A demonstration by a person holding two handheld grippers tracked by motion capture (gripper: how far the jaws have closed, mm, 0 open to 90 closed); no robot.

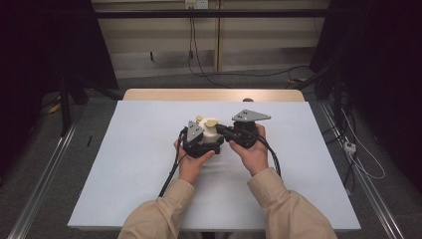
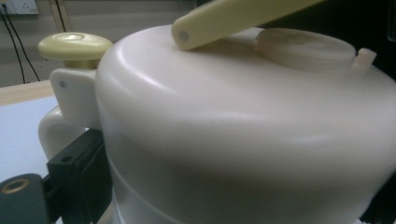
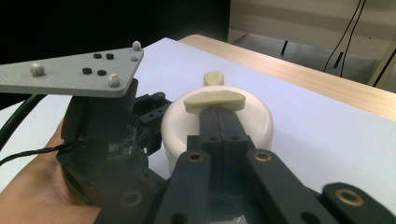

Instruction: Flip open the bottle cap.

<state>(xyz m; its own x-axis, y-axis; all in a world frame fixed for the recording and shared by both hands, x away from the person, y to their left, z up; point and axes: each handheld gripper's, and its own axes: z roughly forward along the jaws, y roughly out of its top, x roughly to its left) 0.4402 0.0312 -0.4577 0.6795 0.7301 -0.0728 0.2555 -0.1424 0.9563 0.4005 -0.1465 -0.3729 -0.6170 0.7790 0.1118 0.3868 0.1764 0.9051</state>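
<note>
Cream pot (image 3: 217, 126) clamped at the body by left gripper (image 1: 199, 142); yellow lid handle (image 3: 214, 101) pinched shut by right gripper (image 3: 219, 122). Risked slipping off under a skewed pull.

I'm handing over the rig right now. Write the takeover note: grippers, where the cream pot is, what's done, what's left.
Left gripper: clamped around the pot body from its side, steadying it.
Right gripper: fingers shut on the yellow lever on top of the pot lid.
Pot: upright mid-table on the white sheet, knob at the far rim.
Done: both grips set.
Left: probably work the lever; lid is on.
</note>
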